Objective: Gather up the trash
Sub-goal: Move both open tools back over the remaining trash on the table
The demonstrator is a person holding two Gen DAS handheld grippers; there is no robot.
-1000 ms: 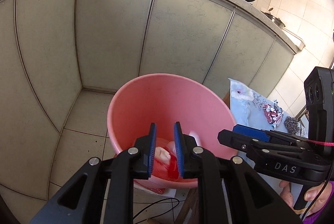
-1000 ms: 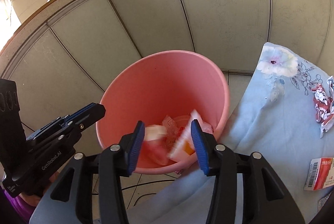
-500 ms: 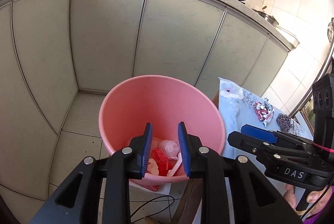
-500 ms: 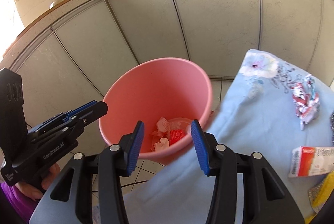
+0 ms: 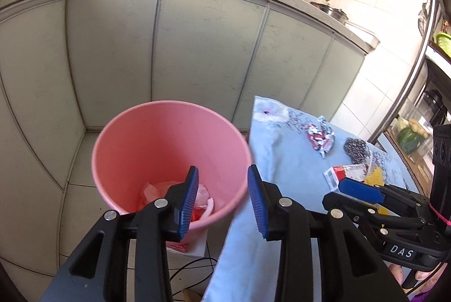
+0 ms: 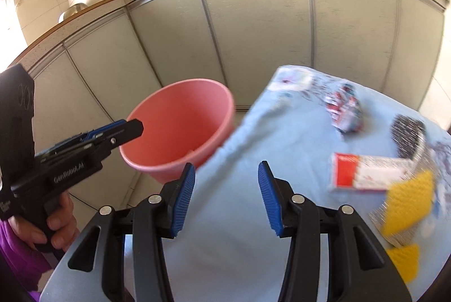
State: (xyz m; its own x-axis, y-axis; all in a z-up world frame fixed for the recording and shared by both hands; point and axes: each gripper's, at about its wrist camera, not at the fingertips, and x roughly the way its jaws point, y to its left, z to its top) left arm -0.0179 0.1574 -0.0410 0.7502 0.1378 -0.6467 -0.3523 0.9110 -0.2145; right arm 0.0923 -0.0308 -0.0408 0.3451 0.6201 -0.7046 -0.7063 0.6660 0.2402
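I see the grey cabinet fronts [image 5: 197, 48] behind everything. Beside the round pink plastic bucket [image 5: 157, 138] lies the pale blue flowered cloth [image 6: 282, 138]. On it, away from the bucket, rest a red-and-white carton [image 6: 363, 173] and a crumpled wrapper [image 5: 320, 136]. My left gripper [image 5: 222, 202] has just been opening and is empty; my right gripper [image 6: 227, 199] gapes empty too.

Each wrist camera looks forward and downward along its own fingers. Left faces into the pink bucket [image 5: 169, 150]; right faces the blue-clothed table [image 6: 282, 138]. Both share bucket, table and cabinets [image 5: 197, 48]
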